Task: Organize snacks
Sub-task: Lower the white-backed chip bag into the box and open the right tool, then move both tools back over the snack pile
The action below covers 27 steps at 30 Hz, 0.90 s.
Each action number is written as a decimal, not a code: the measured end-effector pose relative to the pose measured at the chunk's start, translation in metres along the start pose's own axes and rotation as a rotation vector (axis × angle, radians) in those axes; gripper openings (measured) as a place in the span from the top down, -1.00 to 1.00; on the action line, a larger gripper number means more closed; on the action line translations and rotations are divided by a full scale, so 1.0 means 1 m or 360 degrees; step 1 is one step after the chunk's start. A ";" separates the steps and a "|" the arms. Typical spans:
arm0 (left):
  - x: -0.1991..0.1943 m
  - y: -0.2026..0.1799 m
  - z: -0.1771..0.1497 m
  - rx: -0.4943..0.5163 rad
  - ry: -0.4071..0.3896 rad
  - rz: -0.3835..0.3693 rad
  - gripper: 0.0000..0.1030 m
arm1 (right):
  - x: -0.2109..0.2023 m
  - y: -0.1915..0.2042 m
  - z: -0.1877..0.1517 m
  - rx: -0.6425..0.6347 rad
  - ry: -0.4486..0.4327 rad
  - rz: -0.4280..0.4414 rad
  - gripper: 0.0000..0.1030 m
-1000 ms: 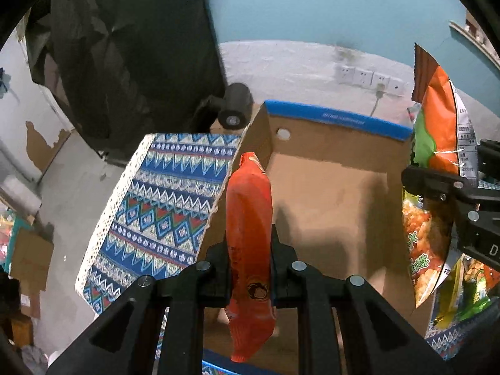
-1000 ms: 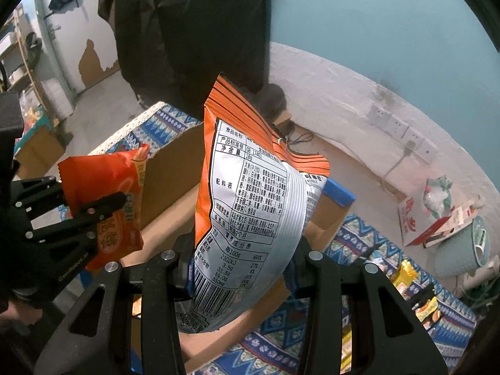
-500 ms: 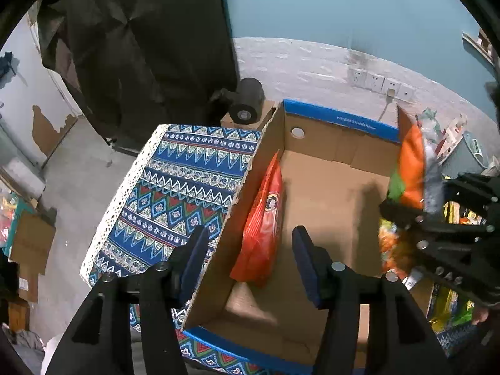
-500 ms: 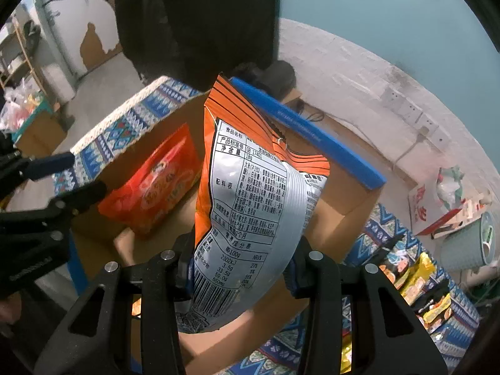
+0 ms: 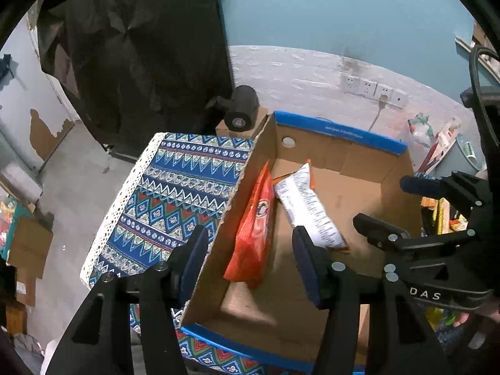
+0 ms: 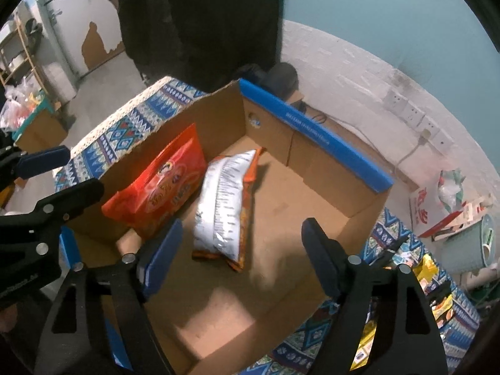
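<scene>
While both claws hang spread wide and empty over it, the cardboard box (image 6: 315, 131) fills the space ahead of and below them, sitting on the patterned cloth (image 5: 175, 193).

Red snack bag (image 6: 162, 190): inside the box, on edge, leaning against the wall on the left claw's side; long axis runs away from the claws, along that wall.

Silver-backed bag (image 6: 223, 206): just beside the red one, lying tilted on the box floor, long axis roughly parallel, directly ahead of the right gripper (image 6: 240, 256) and slightly left of its centreline.

Left gripper (image 5: 250, 259): jaws straddle the box wall, red bag ahead between them.

Loose snack packets (image 6: 428, 278): small, outside the box, off to the right claw's right side. Judgement: the right hand is nearer these, so the next fetch likely falls to it.
</scene>
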State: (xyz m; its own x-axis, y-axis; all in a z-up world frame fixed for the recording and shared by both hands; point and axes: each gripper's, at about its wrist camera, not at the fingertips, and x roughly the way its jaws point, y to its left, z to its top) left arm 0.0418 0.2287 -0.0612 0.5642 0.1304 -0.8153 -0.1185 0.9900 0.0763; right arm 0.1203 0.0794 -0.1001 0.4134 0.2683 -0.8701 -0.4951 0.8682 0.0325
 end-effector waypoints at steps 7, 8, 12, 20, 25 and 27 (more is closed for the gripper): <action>-0.008 -0.016 0.000 0.0050 -0.0023 -0.0034 -0.11 | -0.018 -0.013 -0.004 0.0045 -0.0039 -0.0053 -0.54; -0.009 -0.019 0.000 0.0057 -0.0022 -0.0038 -0.11 | -0.022 -0.017 -0.006 0.0054 -0.0043 -0.0059 -0.55; -0.012 -0.033 0.001 0.0094 -0.0021 -0.0076 -0.11 | -0.039 -0.031 -0.013 0.0082 -0.0062 -0.0106 -0.62; -0.017 -0.078 -0.002 0.0221 -0.0015 -0.0155 -0.11 | -0.070 -0.070 -0.036 0.0177 -0.0065 -0.0191 -0.62; -0.023 -0.110 -0.007 0.0325 -0.0020 -0.0192 -0.11 | -0.088 -0.094 -0.055 0.0228 -0.0067 -0.0246 -0.62; -0.028 -0.124 -0.009 0.0370 -0.0026 -0.0223 -0.12 | -0.096 -0.103 -0.063 0.0246 -0.0067 -0.0264 -0.62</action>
State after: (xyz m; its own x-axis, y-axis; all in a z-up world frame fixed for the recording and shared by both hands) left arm 0.0334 0.1022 -0.0534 0.5752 -0.0096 -0.8180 0.1510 0.9840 0.0947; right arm 0.0831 -0.0624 -0.0510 0.5124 0.1310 -0.8487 -0.2959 0.9547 -0.0313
